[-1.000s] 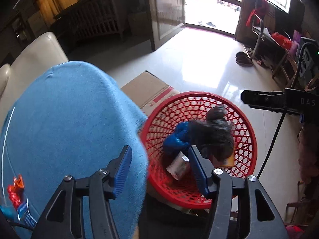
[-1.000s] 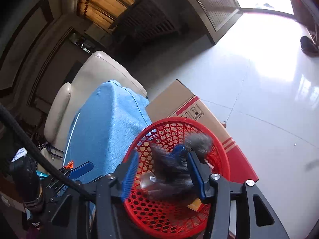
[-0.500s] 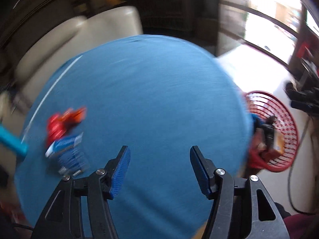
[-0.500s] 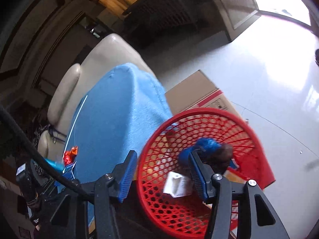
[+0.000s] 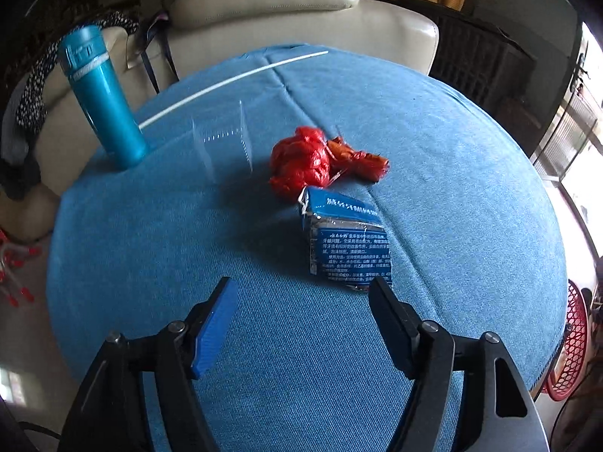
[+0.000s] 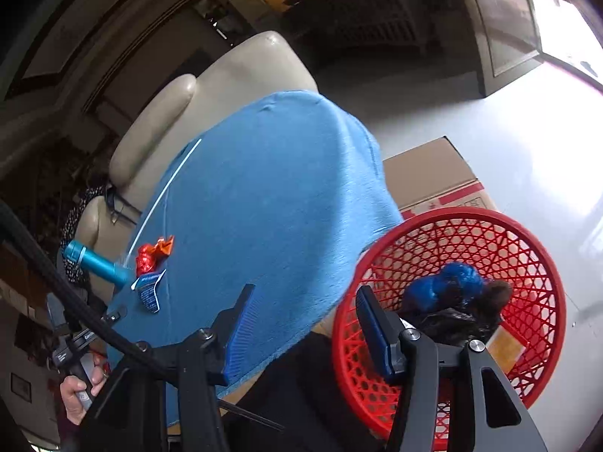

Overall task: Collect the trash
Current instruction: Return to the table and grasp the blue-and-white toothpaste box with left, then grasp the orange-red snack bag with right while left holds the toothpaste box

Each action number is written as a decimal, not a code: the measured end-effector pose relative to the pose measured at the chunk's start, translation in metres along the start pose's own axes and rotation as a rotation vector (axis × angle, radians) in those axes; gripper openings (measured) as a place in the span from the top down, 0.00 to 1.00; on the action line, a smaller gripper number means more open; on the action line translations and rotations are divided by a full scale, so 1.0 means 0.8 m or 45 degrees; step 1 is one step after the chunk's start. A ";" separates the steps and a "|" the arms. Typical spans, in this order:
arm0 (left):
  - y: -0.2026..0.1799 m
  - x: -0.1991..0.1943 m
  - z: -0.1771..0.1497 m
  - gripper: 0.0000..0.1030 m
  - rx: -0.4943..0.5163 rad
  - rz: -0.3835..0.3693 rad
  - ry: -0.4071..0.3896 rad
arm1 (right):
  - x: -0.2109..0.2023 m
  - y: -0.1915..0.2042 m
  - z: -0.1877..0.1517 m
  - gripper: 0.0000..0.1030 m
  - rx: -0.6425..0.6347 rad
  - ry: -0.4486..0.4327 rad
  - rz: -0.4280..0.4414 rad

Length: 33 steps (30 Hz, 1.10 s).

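On the blue-clothed table lie a crumpled red wrapper and a blue printed carton; both also show small in the right wrist view, the wrapper and the carton. My left gripper is open and empty, just short of the carton. My right gripper is open and empty over the table edge beside the red basket, which holds a blue bag, dark trash and a yellowish piece.
A teal bottle stands at the table's far left, next to a clear plastic cup. A cream sofa lies behind the table. A cardboard box sits on the floor by the basket. The basket's rim shows at right.
My left gripper swung from over the basket back across the table and now faces the carton and wrapper. My right gripper drew back from the basket toward the table edge, open throughout.
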<state>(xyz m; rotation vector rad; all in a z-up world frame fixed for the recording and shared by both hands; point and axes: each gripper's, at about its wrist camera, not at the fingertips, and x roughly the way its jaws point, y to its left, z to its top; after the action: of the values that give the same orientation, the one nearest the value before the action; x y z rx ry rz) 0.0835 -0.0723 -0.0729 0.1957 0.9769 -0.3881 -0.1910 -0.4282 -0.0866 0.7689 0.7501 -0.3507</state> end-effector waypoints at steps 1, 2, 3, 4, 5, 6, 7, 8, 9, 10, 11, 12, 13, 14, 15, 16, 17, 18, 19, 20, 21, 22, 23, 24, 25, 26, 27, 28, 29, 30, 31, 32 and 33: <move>-0.001 0.002 0.001 0.29 -0.003 -0.007 0.000 | 0.001 0.003 0.000 0.45 -0.007 0.003 0.000; -0.003 0.004 0.003 0.29 -0.007 -0.015 -0.007 | 0.002 0.006 -0.001 0.45 -0.014 0.007 -0.001; -0.006 0.006 0.007 0.28 -0.013 -0.028 -0.026 | 0.003 0.008 0.000 0.45 -0.018 0.010 0.000; -0.005 0.011 0.010 0.25 -0.018 -0.038 -0.045 | 0.003 0.011 0.000 0.45 -0.023 0.012 0.003; -0.007 0.015 0.015 0.23 -0.020 -0.043 -0.065 | 0.004 0.013 0.000 0.45 -0.025 0.013 0.004; -0.011 0.022 0.020 0.20 -0.023 -0.037 -0.081 | 0.005 0.016 0.000 0.45 -0.031 0.016 0.004; -0.013 0.028 0.022 0.20 -0.030 -0.032 -0.073 | 0.005 0.017 0.000 0.45 -0.033 0.017 0.005; -0.012 0.033 0.026 0.20 -0.045 -0.024 -0.068 | 0.005 0.019 0.000 0.45 -0.035 0.019 0.008; -0.011 0.038 0.029 0.20 -0.069 -0.024 -0.061 | 0.005 0.020 0.000 0.45 -0.036 0.020 0.010; -0.011 0.045 0.033 0.19 -0.097 -0.029 -0.055 | 0.004 0.021 -0.001 0.45 -0.040 0.017 0.011; -0.011 0.054 0.035 0.19 -0.119 -0.028 -0.045 | 0.003 0.021 0.000 0.45 -0.043 0.015 0.009; -0.013 0.059 0.037 0.20 -0.127 -0.024 -0.037 | 0.002 0.020 0.000 0.45 -0.044 0.014 0.005; -0.017 0.067 0.040 0.20 -0.129 -0.020 -0.024 | 0.002 0.019 0.000 0.45 -0.041 0.015 0.004; -0.020 0.072 0.042 0.20 -0.125 -0.021 -0.018 | 0.002 0.018 0.000 0.45 -0.037 0.016 0.005; -0.024 0.075 0.042 0.19 -0.119 -0.026 -0.017 | 0.003 0.017 0.001 0.45 -0.030 0.018 0.006; -0.027 0.079 0.042 0.20 -0.110 -0.024 -0.017 | 0.003 0.017 0.001 0.45 -0.028 0.020 0.008; -0.030 0.081 0.042 0.19 -0.099 -0.016 -0.014 | 0.003 0.018 0.001 0.45 -0.029 0.020 0.008; -0.032 0.084 0.041 0.20 -0.086 -0.011 -0.009 | 0.003 0.020 0.001 0.45 -0.037 0.018 0.008; -0.033 0.087 0.041 0.20 -0.076 -0.012 -0.009 | 0.003 0.023 0.002 0.45 -0.048 0.018 0.009; -0.032 0.088 0.040 0.20 -0.074 -0.012 -0.012 | 0.003 0.025 0.002 0.45 -0.055 0.018 0.009; -0.030 0.087 0.037 0.21 -0.076 -0.008 -0.015 | 0.004 0.028 0.002 0.45 -0.065 0.017 0.008; -0.026 0.087 0.035 0.32 -0.083 -0.025 -0.021 | 0.005 0.031 0.003 0.45 -0.071 0.019 0.006; -0.021 0.087 0.034 0.32 -0.090 -0.053 -0.018 | 0.006 0.032 0.004 0.45 -0.073 0.020 0.008; -0.017 0.088 0.034 0.32 -0.099 -0.072 -0.021 | 0.009 0.037 0.005 0.45 -0.079 0.025 0.016; -0.012 0.087 0.033 0.32 -0.104 -0.077 -0.030 | 0.013 0.042 0.007 0.45 -0.090 0.031 0.022; -0.008 0.085 0.032 0.32 -0.102 -0.082 -0.037 | 0.017 0.048 0.009 0.45 -0.102 0.036 0.026; -0.005 0.081 0.030 0.33 -0.101 -0.089 -0.044 | 0.023 0.059 0.012 0.45 -0.130 0.044 0.038; -0.001 0.074 0.026 0.33 -0.103 -0.099 -0.050 | 0.031 0.073 0.014 0.45 -0.173 0.054 0.058; 0.001 0.065 0.022 0.33 -0.104 -0.108 -0.058 | 0.036 0.084 0.016 0.45 -0.207 0.060 0.074; 0.005 0.057 0.019 0.33 -0.103 -0.114 -0.068 | 0.046 0.104 0.018 0.45 -0.269 0.067 0.102; 0.009 0.046 0.015 0.33 -0.098 -0.121 -0.068 | 0.057 0.126 0.020 0.45 -0.329 0.076 0.124; 0.014 0.039 0.012 0.33 -0.094 -0.116 -0.075 | 0.066 0.140 0.020 0.45 -0.362 0.088 0.138; 0.020 0.027 0.006 0.33 -0.089 -0.112 -0.082 | 0.085 0.166 0.023 0.45 -0.416 0.120 0.172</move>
<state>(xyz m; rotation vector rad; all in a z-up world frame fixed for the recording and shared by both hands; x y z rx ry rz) 0.1046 -0.0645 -0.0886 0.0765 0.9360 -0.4375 -0.0635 -0.3533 -0.0607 0.5257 0.8154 -0.0663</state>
